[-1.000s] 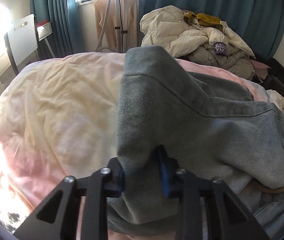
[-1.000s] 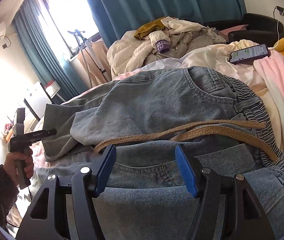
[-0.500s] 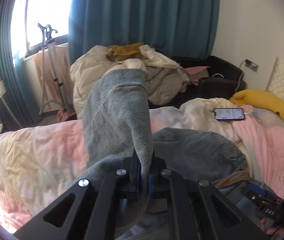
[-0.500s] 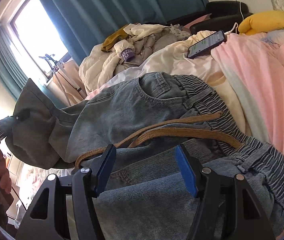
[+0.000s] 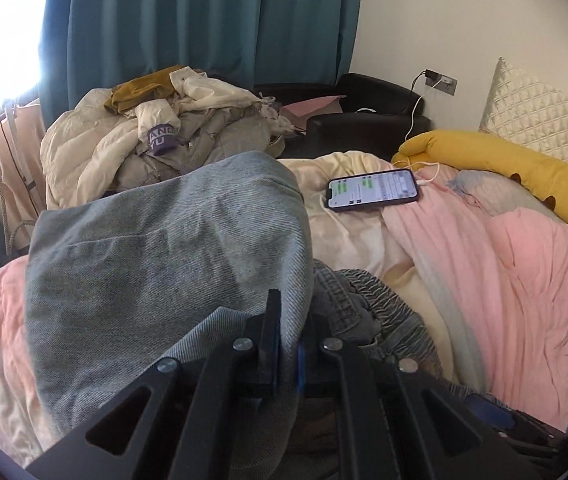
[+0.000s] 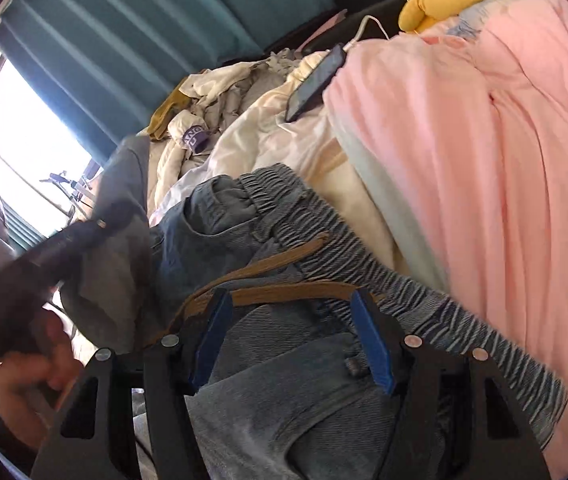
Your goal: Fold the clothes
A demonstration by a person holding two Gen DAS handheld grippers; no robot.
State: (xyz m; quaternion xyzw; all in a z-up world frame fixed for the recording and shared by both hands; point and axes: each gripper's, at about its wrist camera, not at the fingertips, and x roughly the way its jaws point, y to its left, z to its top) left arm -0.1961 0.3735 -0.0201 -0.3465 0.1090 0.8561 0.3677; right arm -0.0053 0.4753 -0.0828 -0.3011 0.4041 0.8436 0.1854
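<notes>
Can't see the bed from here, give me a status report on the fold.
Left gripper shut on jeans leg, lifted. Right gripper open over jeans waistband. Phone lies beyond, clear.

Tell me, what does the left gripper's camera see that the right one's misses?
Only the left wrist view shows the wall socket, the quilted cream cushion and the left gripper up close, shut on a grey jeans leg.

Only the right wrist view shows the brown belt, the right gripper with its jaws apart over the jeans' waist, and the hand carrying the other gripper.

Both show the lit phone on its cable, the yellow pillow, the pink blanket, the clothes heap and the teal curtains.
</notes>
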